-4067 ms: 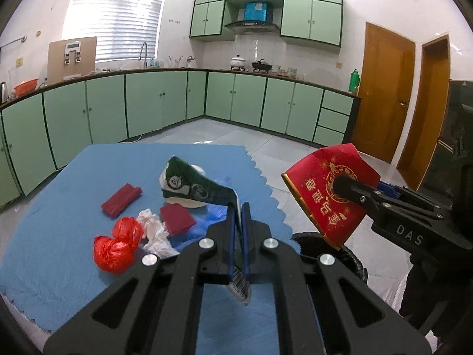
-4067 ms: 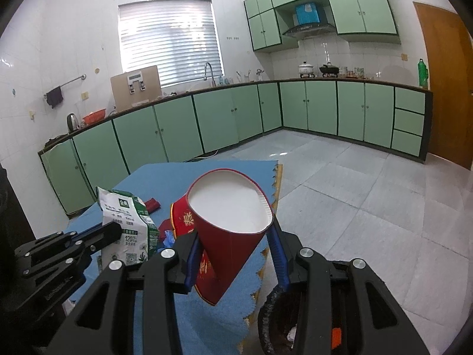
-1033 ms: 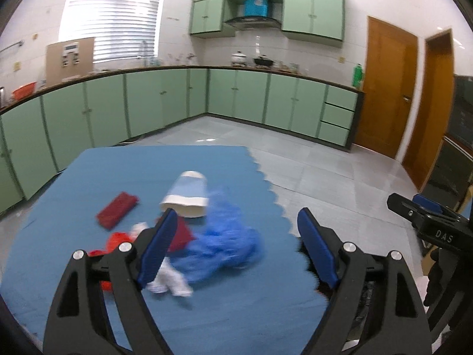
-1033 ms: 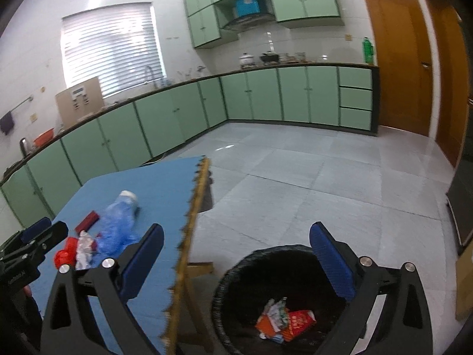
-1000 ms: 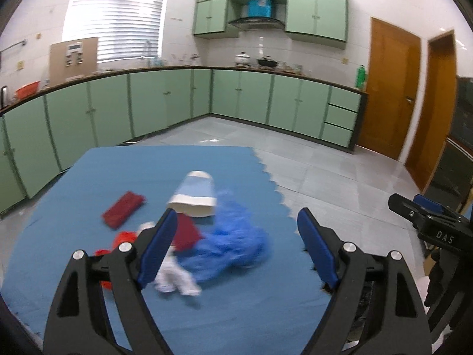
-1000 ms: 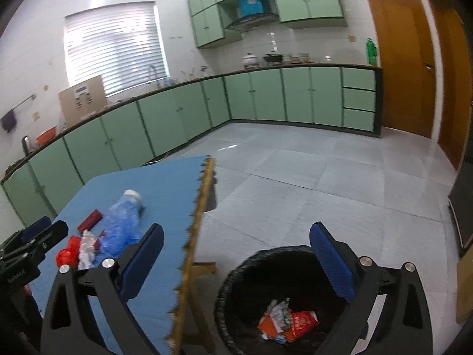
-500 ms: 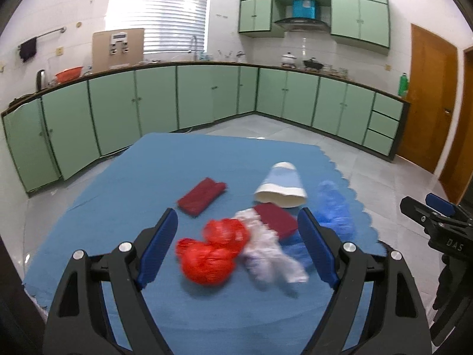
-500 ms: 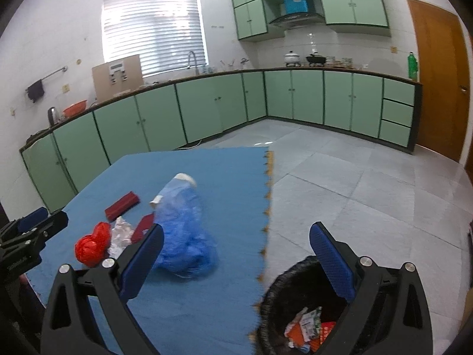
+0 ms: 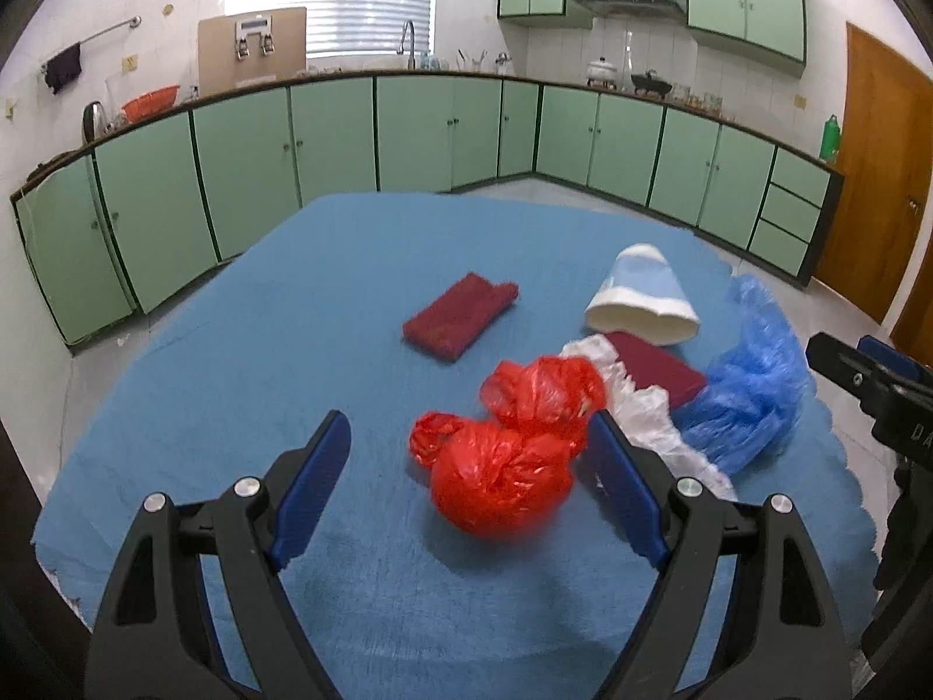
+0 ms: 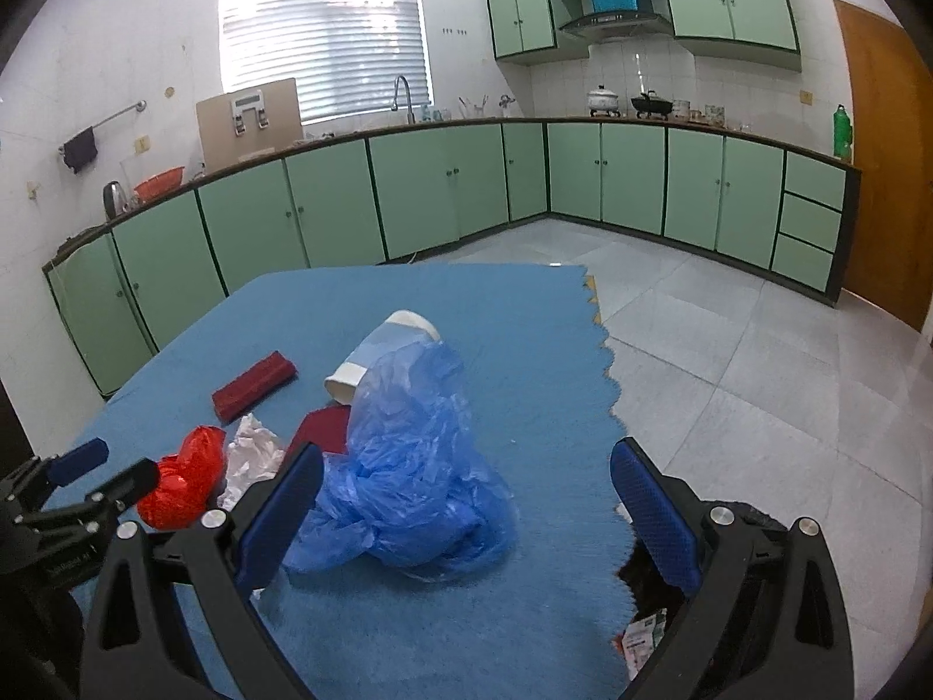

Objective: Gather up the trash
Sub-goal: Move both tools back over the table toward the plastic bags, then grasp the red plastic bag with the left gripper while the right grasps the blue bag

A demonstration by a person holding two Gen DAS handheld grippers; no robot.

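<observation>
Left gripper (image 9: 469,466) jaws wide, empty, aimed at crumpled red plastic bag (image 9: 495,475) on blue cloth table (image 9: 262,350) | right gripper (image 10: 466,516) wide, empty, straddling crumpled blue plastic bag (image 10: 411,484) | I judge both lined up for pickup | black bin (image 10: 647,577) by table edge.

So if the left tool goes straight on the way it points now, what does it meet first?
Most likely the crumpled red plastic bag: it lies right ahead between the open fingers of the left tool, on the blue mat. Depth is hard to judge, so how near it is stays uncertain.
</observation>
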